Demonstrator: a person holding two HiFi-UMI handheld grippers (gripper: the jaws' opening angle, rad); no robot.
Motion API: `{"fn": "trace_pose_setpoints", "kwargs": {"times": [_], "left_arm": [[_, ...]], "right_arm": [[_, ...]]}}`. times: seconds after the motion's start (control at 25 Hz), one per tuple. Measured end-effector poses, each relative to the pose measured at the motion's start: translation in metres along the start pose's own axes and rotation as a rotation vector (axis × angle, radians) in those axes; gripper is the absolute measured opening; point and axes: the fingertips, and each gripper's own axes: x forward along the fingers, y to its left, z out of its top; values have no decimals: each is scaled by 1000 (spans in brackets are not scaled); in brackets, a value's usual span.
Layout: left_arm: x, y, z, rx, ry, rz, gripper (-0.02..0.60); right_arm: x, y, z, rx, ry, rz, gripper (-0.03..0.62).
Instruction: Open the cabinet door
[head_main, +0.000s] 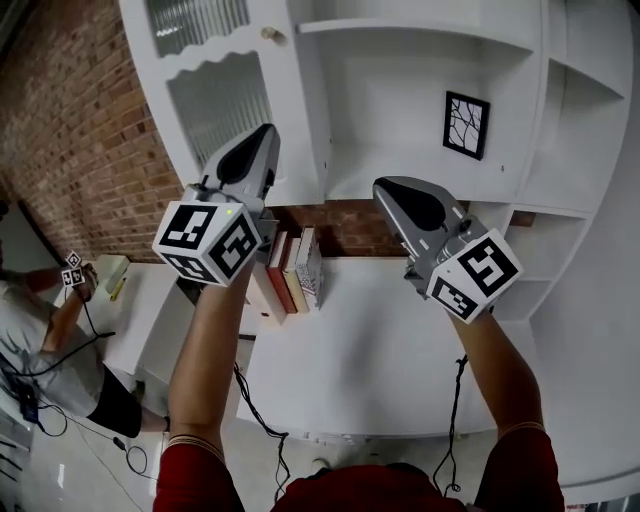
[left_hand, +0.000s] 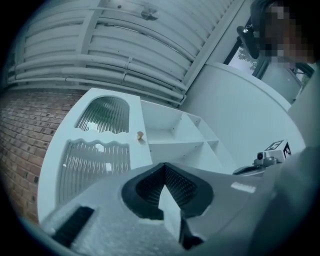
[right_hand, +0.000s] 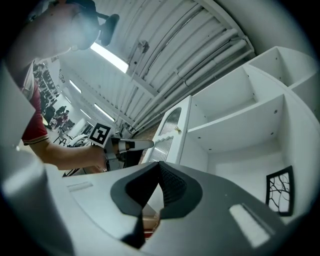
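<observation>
Two ribbed-glass panels, one above the other, fill the cabinet door, which sits at about 11 o'clock in my head view. Its long axis runs upright and its face looks out toward me. As far as I can tell it lies flush with the cabinet front, not yet opened. A small round knob sits near the door's 3 o'clock edge, next to the open shelves.

Just below the door, my left gripper is raised on an outstretched forearm. Its nose is tipped upward and aimed toward 1 o'clock, with the knob at its 12 and well apart from it. Its jaws are pressed together with nothing between them. My right gripper is up alongside, at 3 o'clock of the left, with its nose leaning toward 11 o'clock at the shelves. Its jaws are also closed together and empty. Neither gripper touches the door.

Farther out, a framed picture stands in a shelf at 1 o'clock of the right gripper. A few books stand on the white table at 6 o'clock of the door. A brick wall lies at 9 o'clock, and another person is at 8 o'clock.
</observation>
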Motion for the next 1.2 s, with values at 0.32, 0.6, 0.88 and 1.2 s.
{"fn": "trace_pose_setpoints", "kwargs": {"times": [0.32, 0.6, 0.88, 1.2], "left_arm": [[45, 34, 25, 85, 8, 19, 20], [82, 63, 45, 164, -4, 76, 106], [110, 70, 65, 270, -24, 119, 124], [126, 71, 66, 333, -5, 145, 104]], "right_arm": [[20, -15, 6, -21, -8, -15, 12], [28, -22, 6, -51, 7, -24, 12], [22, -30, 1, -71, 29, -34, 12], [10, -37, 0, -88, 36, -57, 12]]}}
